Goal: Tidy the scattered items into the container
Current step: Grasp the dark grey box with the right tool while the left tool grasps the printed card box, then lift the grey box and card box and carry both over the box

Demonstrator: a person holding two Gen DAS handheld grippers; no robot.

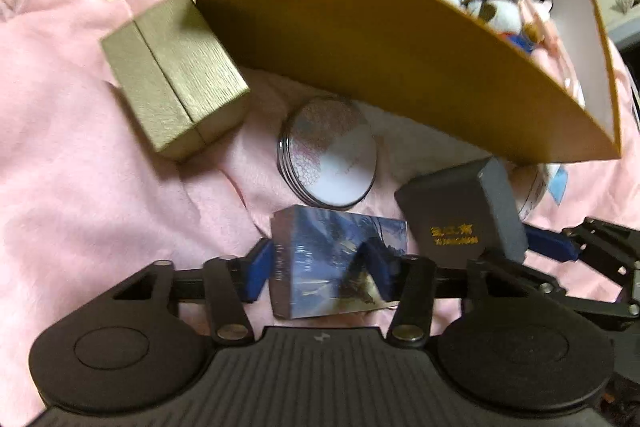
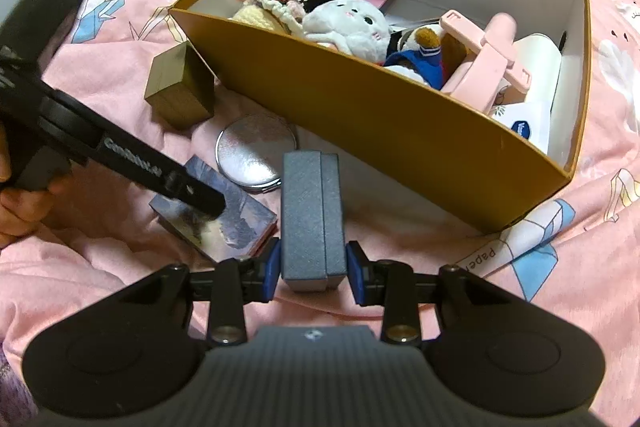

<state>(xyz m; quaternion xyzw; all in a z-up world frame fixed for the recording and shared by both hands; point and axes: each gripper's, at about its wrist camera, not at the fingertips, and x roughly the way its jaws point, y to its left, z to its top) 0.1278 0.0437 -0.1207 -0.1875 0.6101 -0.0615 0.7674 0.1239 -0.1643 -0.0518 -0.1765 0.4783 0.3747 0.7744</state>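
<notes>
A big orange box (image 2: pixel 400 131) with plush toys and pink items inside stands on a pink bedspread; it also shows in the left wrist view (image 1: pixel 360 39). My left gripper (image 1: pixel 324 267) is shut on a flat blue picture box (image 1: pixel 332 259), also seen in the right wrist view (image 2: pixel 224 223). My right gripper (image 2: pixel 312 267) is shut on a dark grey box (image 2: pixel 312 219), which shows in the left wrist view (image 1: pixel 464 211) with gold lettering. A round silver tin (image 1: pixel 328 155) and a gold box (image 1: pixel 172 75) lie in front of the orange box.
The pink bedspread (image 2: pixel 580 267) is soft and rumpled with printed paper-crane shapes. The left gripper's arm (image 2: pixel 120 151) crosses the left of the right wrist view. The right gripper's linkage (image 1: pixel 592 251) sits at the right of the left wrist view.
</notes>
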